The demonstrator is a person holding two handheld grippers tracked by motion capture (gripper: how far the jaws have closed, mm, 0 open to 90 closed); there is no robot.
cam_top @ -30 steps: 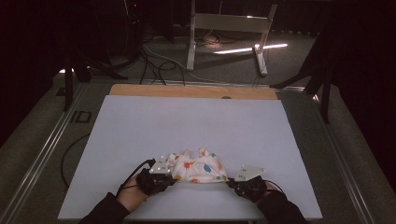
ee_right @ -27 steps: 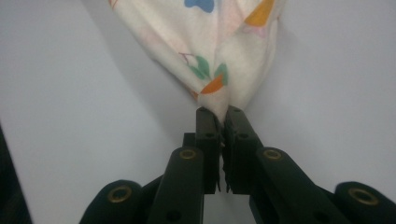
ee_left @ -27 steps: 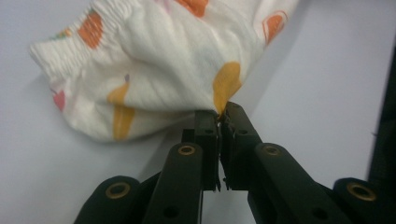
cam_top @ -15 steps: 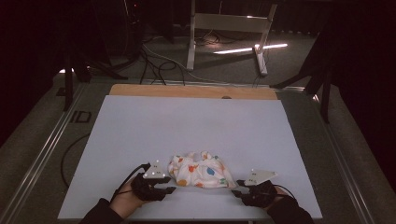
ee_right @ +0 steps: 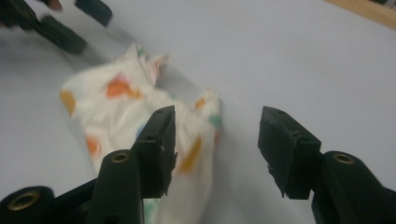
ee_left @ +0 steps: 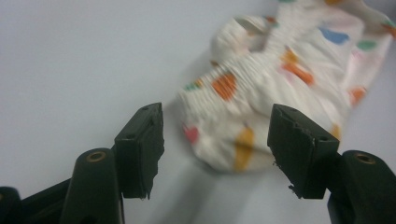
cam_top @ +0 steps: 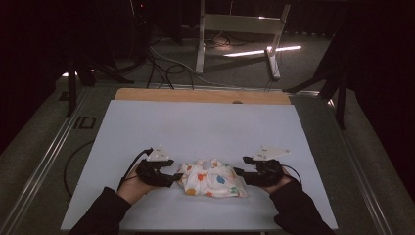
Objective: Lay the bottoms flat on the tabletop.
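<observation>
High view: lay crumpled, a white garment with coloured spots [cam_top: 212, 178], near the front edge of the white sheet [cam_top: 205, 122] covering the table, between left gripper [cam_top: 172, 177] and right gripper [cam_top: 239, 172], set down as if for a fresh grip. Flanked it closely on either side, neither clamping cloth. Farther off, a wooden strip [cam_top: 200, 96], cables [cam_top: 161, 63] and a metal frame [cam_top: 240, 29] on the dark floor, none in the way.

Left gripper view: stood apart, jaws just opened, the elastic band of the garment [ee_left: 280, 79] ahead and between them, untouched by the pads.

Right gripper view: likewise parted and just opened, empty; garment [ee_right: 140, 116] lying behind the left-hand jaw, bare sheet [ee_right: 280, 56] beyond, the other gripper [ee_right: 60, 23] past the cloth.
</observation>
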